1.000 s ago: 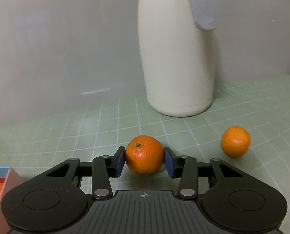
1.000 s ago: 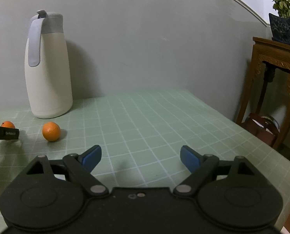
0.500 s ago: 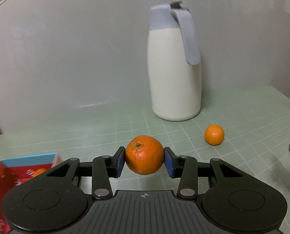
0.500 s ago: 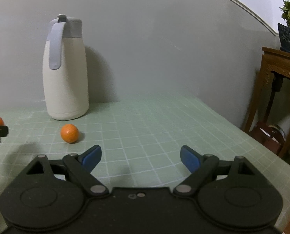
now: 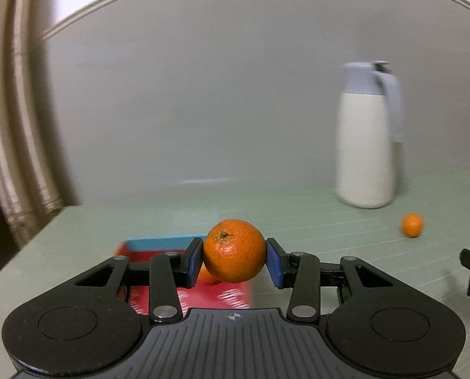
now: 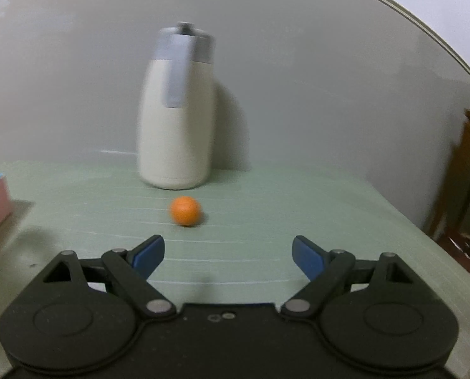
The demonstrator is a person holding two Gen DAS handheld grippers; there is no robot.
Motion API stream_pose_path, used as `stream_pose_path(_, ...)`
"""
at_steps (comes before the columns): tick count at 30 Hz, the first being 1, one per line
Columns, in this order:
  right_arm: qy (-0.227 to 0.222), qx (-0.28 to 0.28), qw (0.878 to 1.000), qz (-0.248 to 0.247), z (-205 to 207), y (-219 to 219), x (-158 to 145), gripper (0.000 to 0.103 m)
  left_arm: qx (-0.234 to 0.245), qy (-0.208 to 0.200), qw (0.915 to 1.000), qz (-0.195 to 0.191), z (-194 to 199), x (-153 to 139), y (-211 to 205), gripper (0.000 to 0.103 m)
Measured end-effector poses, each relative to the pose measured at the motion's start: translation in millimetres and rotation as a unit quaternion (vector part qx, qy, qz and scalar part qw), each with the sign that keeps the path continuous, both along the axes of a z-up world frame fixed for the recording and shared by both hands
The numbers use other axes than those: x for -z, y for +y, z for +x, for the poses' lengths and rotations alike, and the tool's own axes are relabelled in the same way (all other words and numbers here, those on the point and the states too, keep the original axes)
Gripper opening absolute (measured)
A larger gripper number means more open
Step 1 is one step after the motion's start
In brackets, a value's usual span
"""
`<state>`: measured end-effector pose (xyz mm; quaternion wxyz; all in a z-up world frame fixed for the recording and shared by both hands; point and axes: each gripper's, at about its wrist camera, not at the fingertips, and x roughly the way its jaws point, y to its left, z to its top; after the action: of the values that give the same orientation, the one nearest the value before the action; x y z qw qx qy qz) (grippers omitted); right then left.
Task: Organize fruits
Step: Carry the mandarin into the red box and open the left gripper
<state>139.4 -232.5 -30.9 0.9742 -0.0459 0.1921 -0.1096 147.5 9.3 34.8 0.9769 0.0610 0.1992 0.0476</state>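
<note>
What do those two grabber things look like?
Both the left gripper and right gripper are matte black, with two round discs on top, silver rivets, jointed black linkage bars and blue pads on the fingers. The left has a ribbed centre panel with a small crosshair mark.

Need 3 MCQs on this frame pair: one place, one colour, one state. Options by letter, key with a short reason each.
1. Where does the loose mandarin lie?
A. on the green table, in front of the white jug
B. inside the red box
C. on top of the jug

2. What colour are the pads of the right hand-held gripper?
A. red
B. blue
C. white

3. What state is the left hand-held gripper in?
A. open, nothing between the pads
B. shut with nothing held
C. shut on a mandarin

Key:
1 A: the right wrist view shows it on the table, apart from the jug's base.
2 B: both pads show blue against the black linkage.
3 C: in the left wrist view both pads press the fruit's sides, above the red box.
</note>
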Motion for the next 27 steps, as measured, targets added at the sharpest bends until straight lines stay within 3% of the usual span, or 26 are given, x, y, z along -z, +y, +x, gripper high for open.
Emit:
stream_pose_path(7,-0.001,-0.08,0.997,0.009,1,47,-3,0.088,-0.067,0.012,0.9977,0.004,-12,17,52,0.043)
stream_pose_path(14,-0.008,-0.162,0.986,0.034,-3,84,-10,0.088,-0.096,0.035,0.9948,0.007,-14,38,77,0.043)
stream_pose_path(27,0.0,-0.193,0.981,0.031,-8,108,-8,0.088,-0.1,0.063,0.9929,-0.009,-9,56,86,0.043)
